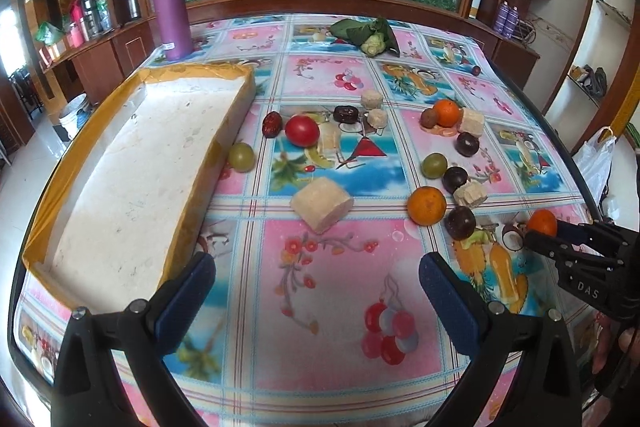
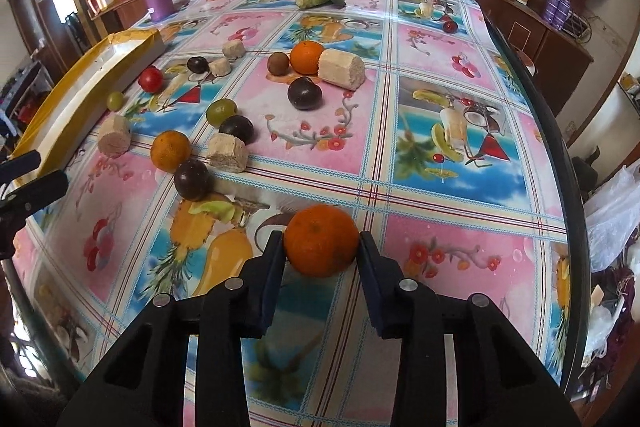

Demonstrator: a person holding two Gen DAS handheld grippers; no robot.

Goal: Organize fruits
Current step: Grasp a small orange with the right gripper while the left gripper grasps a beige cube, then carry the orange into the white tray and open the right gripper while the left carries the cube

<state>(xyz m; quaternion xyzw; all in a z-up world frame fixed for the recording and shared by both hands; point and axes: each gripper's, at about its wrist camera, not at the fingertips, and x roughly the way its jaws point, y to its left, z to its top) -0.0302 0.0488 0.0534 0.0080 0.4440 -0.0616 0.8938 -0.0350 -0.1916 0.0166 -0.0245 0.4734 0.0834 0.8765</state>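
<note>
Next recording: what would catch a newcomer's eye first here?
Probably the orange near the table's front edge, pinched between the pads of the right hand-held gripper. Behind it, fruit and pale cake-like pieces lie scattered over a loud fruit-print tablecloth. On the left a long white tray with yellow edging sits empty, and the left hand-held gripper hangs open.

Orange mandarin [image 2: 322, 245] on tablecloth, pinched between right tongs [image 2: 322, 247]
</note>
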